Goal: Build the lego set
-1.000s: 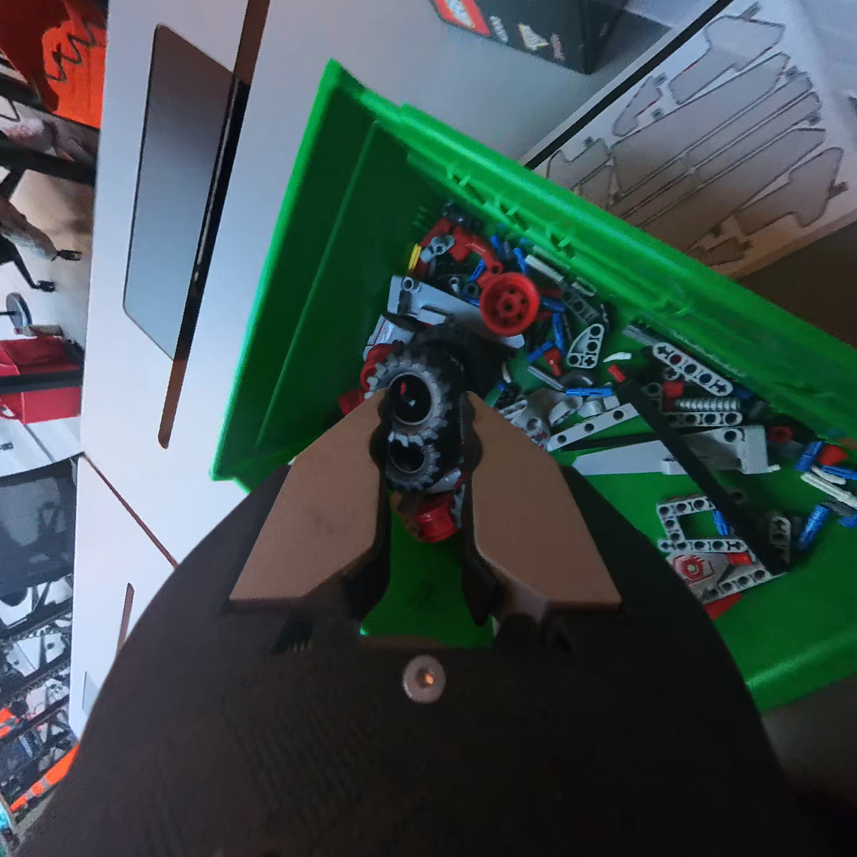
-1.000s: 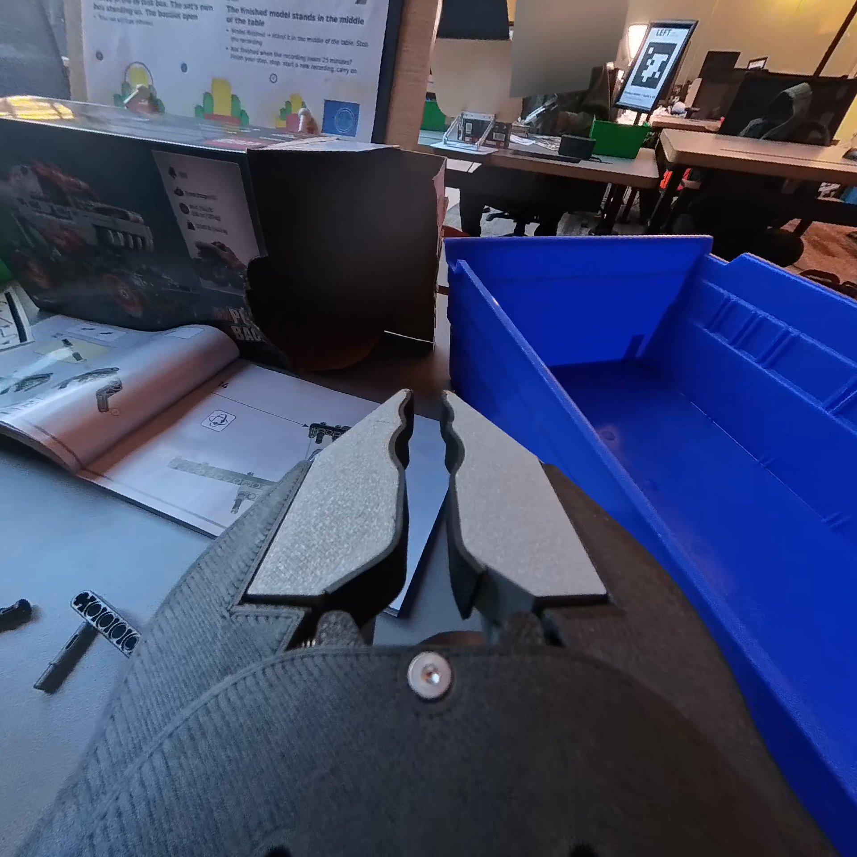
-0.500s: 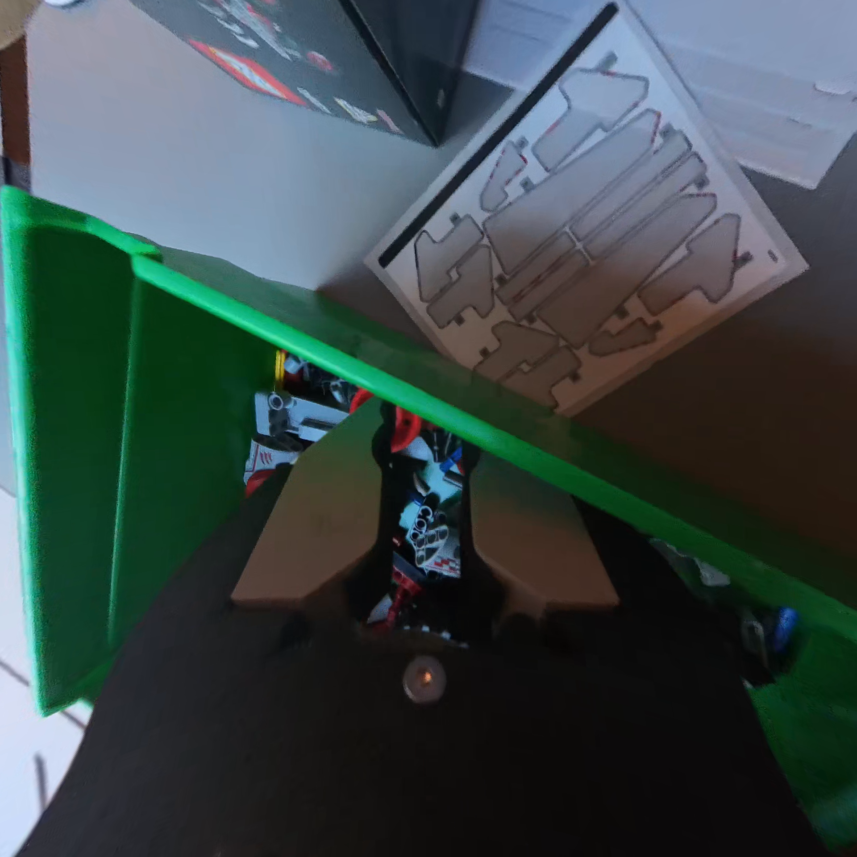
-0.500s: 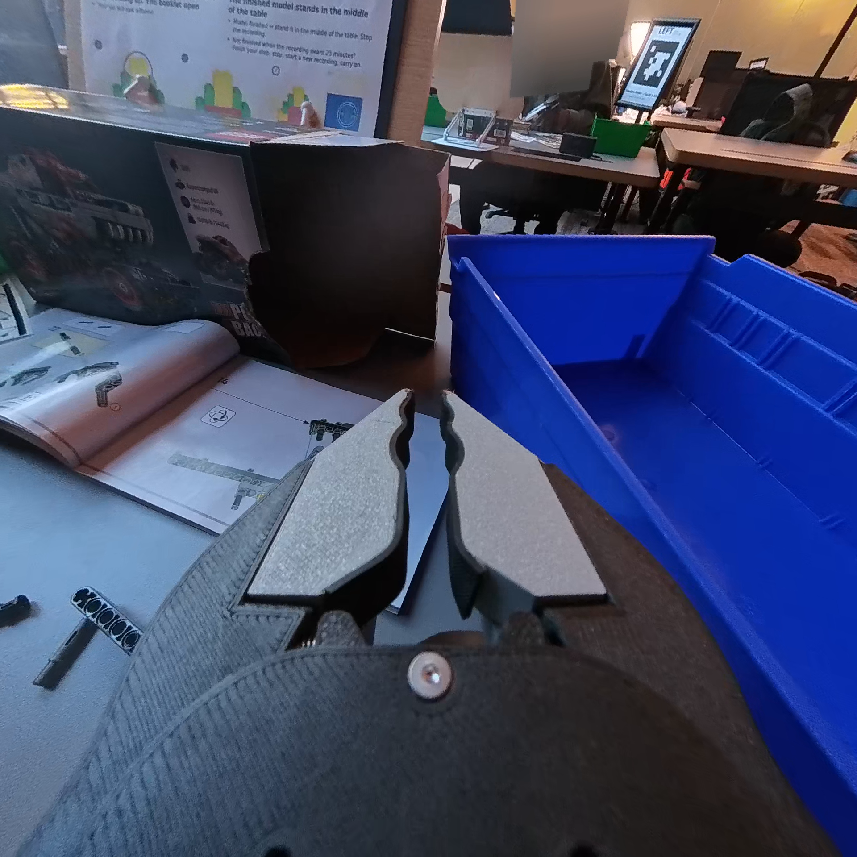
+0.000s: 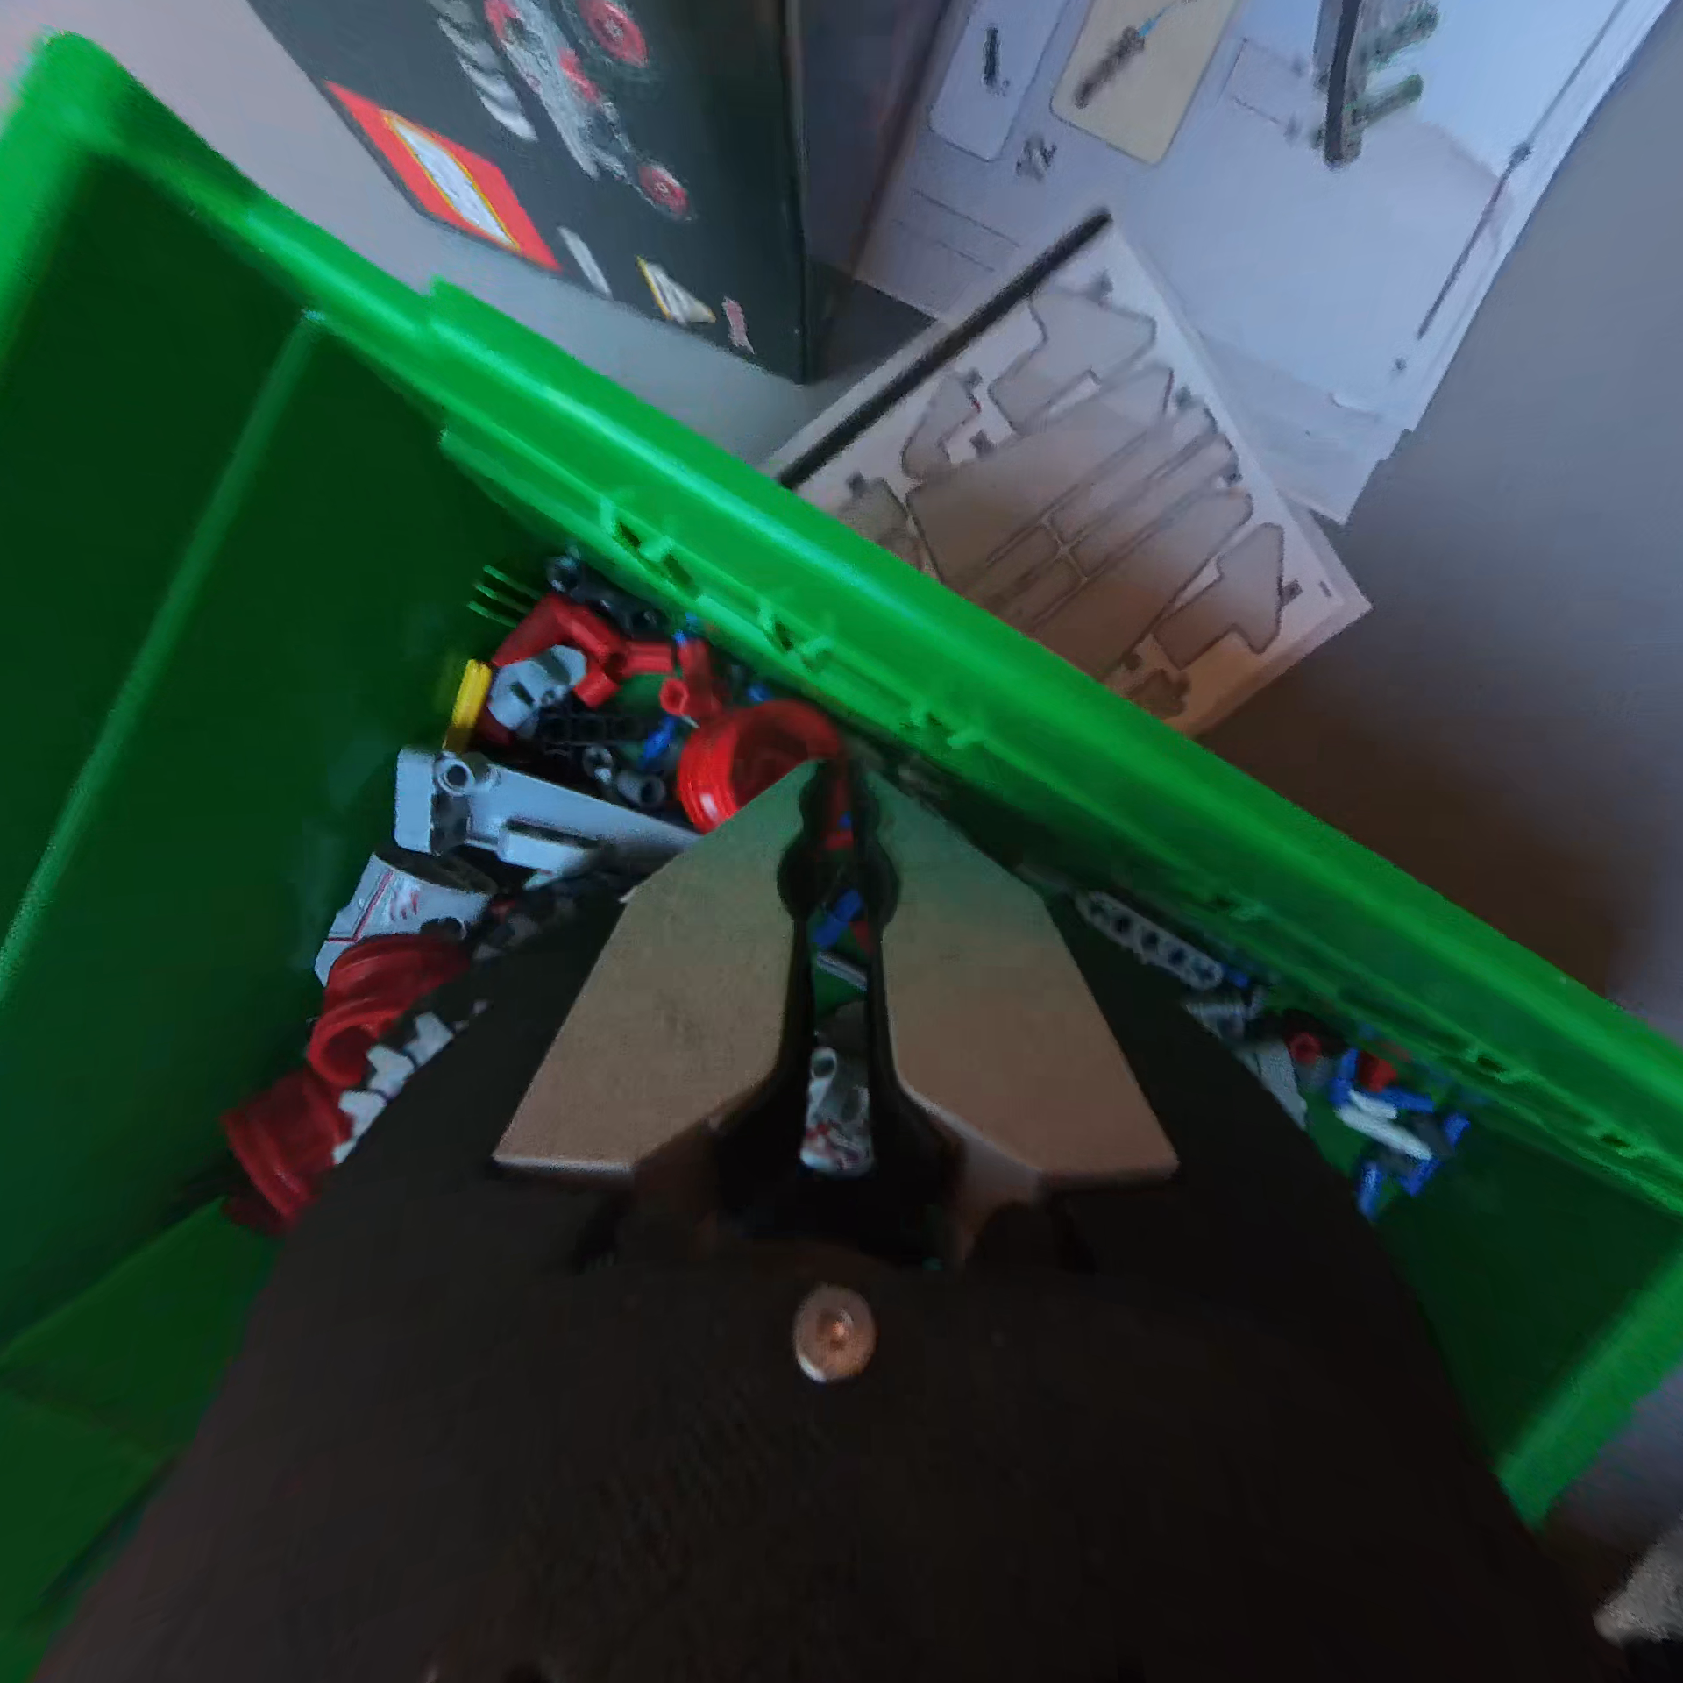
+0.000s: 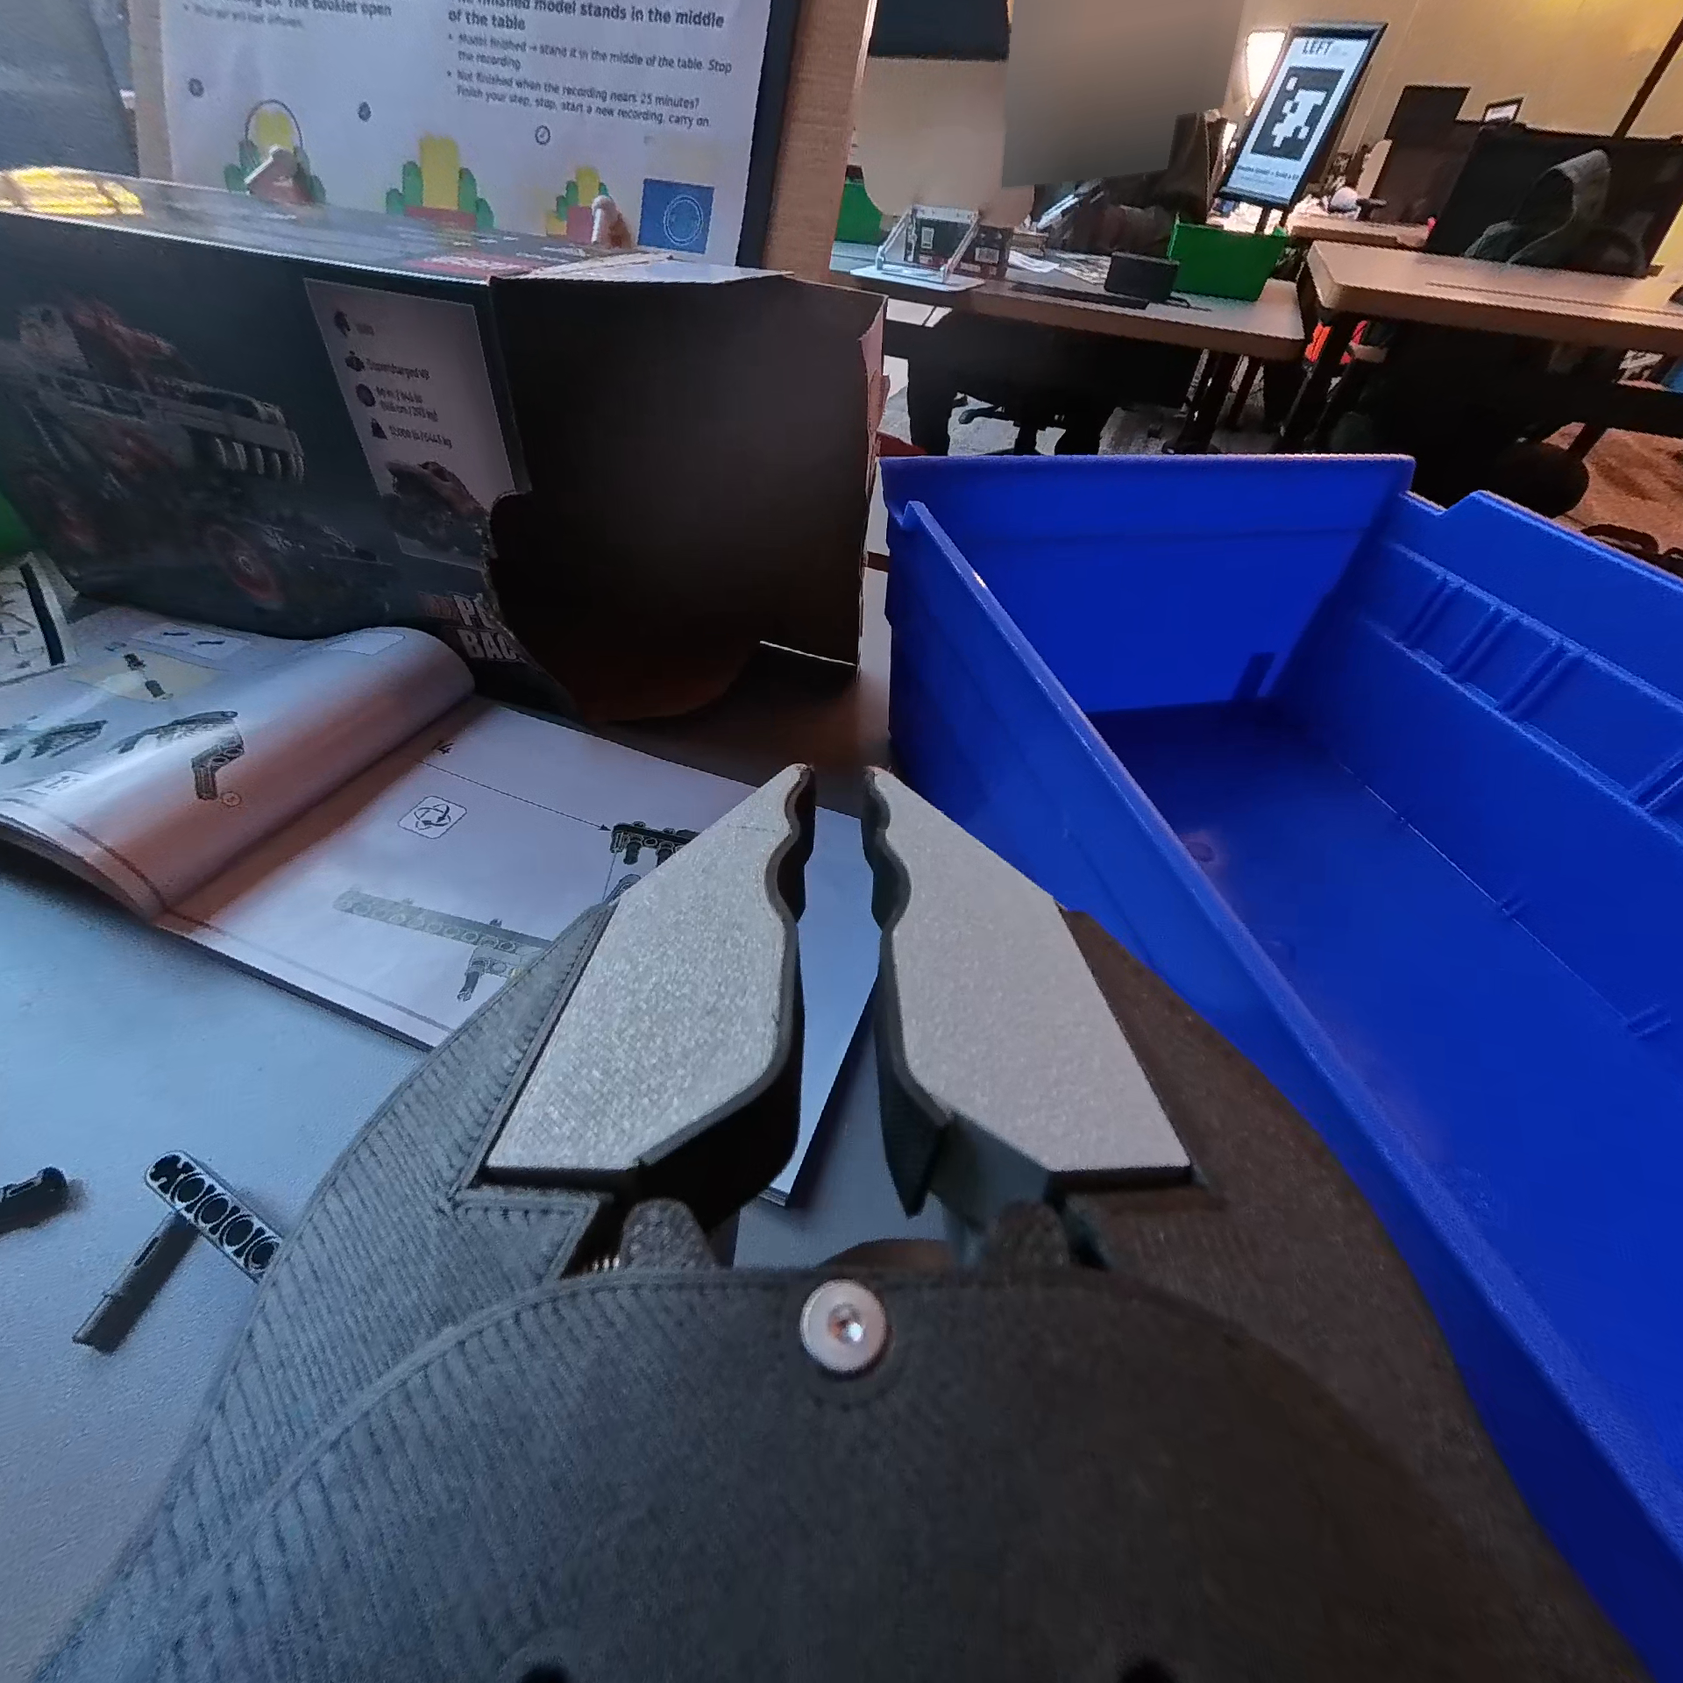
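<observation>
The left claw (image 5: 833,801), with tan flat fingers, reaches down into the green plastic bin (image 5: 228,565) that fills the left and centre of the left wrist view. Its fingers are close together with a narrow gap; the frame is blurred, so I cannot tell whether they pinch anything. Its tips sit at a red lego wheel hub (image 5: 747,760) near the bin's far wall. Loose lego pieces (image 5: 546,719), red, grey, black and blue, lie heaped in the bin around the claw. Beyond the bin, at upper right, a white sticker sheet (image 5: 1093,528) lies on the desk (image 5: 1503,583) beside a black cardboard lego box (image 5: 619,155).

The right claw (image 6: 836,783), with grey fingers, is slightly parted and grasps nothing. It hangs above the open paper instruction booklet (image 6: 364,820) at centre left, just beside the blue plastic bin (image 6: 1366,820) on the right. A short black lego beam (image 6: 214,1216) and a black lego axle (image 6: 132,1293) lie at lower left.
</observation>
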Motion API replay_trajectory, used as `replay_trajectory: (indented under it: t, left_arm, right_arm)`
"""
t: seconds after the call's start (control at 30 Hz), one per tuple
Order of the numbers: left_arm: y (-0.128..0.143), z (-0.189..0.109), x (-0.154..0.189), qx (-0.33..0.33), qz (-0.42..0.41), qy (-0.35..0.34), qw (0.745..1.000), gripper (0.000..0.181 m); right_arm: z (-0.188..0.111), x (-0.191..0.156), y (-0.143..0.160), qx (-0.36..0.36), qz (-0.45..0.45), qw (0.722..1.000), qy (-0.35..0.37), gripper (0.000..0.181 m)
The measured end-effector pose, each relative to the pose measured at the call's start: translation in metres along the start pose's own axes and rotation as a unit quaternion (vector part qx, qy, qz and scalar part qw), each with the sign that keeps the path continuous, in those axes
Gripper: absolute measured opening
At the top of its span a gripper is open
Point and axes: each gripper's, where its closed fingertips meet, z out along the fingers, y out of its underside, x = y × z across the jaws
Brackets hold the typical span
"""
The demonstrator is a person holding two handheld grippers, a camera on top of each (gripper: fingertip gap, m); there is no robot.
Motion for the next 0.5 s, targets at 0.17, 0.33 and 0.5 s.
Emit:
replay_trajectory:
  t: [0.17,0.33,0.5]
  left_arm:
    - [0.024,-0.004,-0.017,-0.069,0.014,-0.061,0.996,0.0]
    - [-0.011,-0.013,0.001,0.032,-0.006,0.013,0.999,0.0]
    - [-0.002,0.012,0.001,-0.004,-0.002,0.003,1.0,0.0]
  right_arm:
    - [0.0,0.0,0.0,-0.002,0.0,1.0,0.002,0.006]
    - [0.001,0.001,0.001,-0.003,-0.001,1.0,0.003,0.007]
    - [0.001,0.001,0.001,-0.003,0.0,1.0,0.002,0.006]
